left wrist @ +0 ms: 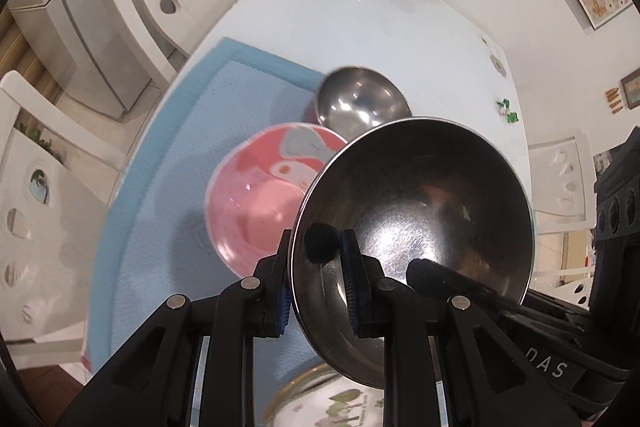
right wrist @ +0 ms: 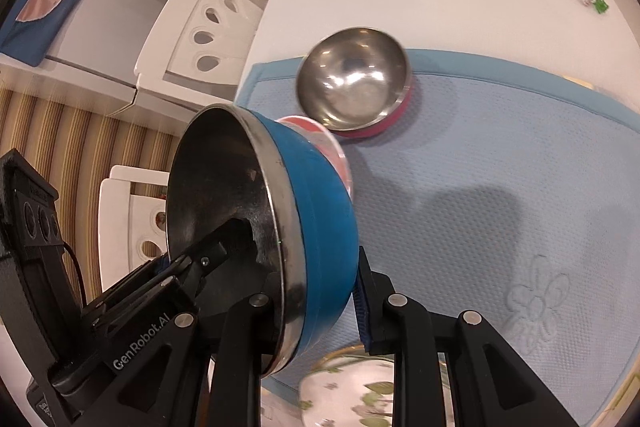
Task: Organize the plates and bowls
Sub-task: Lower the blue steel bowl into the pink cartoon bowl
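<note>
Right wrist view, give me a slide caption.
Both grippers clamp the tilted blue bowl above the blue mat.

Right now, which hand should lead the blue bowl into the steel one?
Right, probably. Both clamp the blue bowl, but the right hand-held gripper faces the steel bowl unobstructed; the left hand-held gripper sees it partly hidden.

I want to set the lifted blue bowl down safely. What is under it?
Under the blue bowl lie the blue mat and part of a flowered plate. The rest of the plate is hidden by both claws.

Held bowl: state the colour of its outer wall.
Blue, with a steel rim, on the held bowl; shows best in the right wrist view.
</note>
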A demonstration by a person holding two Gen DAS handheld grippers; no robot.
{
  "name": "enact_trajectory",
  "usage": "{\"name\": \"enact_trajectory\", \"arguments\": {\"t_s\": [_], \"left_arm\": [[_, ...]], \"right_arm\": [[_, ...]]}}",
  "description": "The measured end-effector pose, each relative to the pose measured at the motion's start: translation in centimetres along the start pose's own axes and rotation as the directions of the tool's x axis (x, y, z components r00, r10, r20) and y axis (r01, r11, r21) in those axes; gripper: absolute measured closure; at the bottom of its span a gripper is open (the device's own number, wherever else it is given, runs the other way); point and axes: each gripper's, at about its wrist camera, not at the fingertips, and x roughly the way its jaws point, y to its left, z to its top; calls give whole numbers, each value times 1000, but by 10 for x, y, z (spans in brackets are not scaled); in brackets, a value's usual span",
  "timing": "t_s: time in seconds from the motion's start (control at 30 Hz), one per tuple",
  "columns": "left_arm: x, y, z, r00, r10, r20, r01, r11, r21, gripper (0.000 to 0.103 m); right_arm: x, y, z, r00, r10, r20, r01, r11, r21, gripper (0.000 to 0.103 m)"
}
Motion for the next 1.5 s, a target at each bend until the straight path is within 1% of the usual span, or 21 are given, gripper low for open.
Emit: {"name": "enact_trajectory", "arguments": {"t_s": [0.13, 0.27, 0.37, 0.47, 0.67, 0.9, 1.13, 1.37, 1.47, 1.5], "left_arm": [[-5, 13, 11, 1000, -10, 14, 10, 1000, 0, 84], [2, 26, 17, 1000, -9, 5, 9, 1000, -4, 84], [11, 35, 18, 1000, -23, -6, 23, 999, -24, 84], [19, 47, 21, 999, -44, -20, 43, 997, -67, 84], [38, 58, 26, 998, -33, -46, 29, 997, -72, 84], [55, 72, 34, 997, -38, -69, 32, 996, -88, 84], [67, 71, 34, 996, -43, -77, 38, 997, -68, 84], [65, 69, 35, 998, -39, -56, 35, 998, -58, 84], [63, 67, 36, 999, -24, -43, 22, 999, -38, 84], [63, 67, 36, 999, -21, -40, 20, 999, -35, 84]], "right_arm": [[9, 14, 7, 1000, 21, -2, -21, 1000, 4, 80], [26, 21, 11, 999, 29, -13, -29, 999, 19, 80], [38, 19, 10, 999, 34, -36, -32, 998, 55, 80], [49, 19, 10, 998, 38, -55, -33, 996, 79, 80], [71, 21, 17, 998, 21, -67, -14, 995, 102, 80], [92, 9, 21, 996, 54, -75, -43, 988, 147, 80], [99, 3, 26, 997, 2, -81, 10, 990, 139, 79], [105, -4, 28, 994, -7, -109, 23, 989, 148, 77], [102, -5, 27, 995, 18, -96, -3, 988, 156, 71], [101, -5, 27, 995, 25, -93, -10, 988, 157, 68]]}}
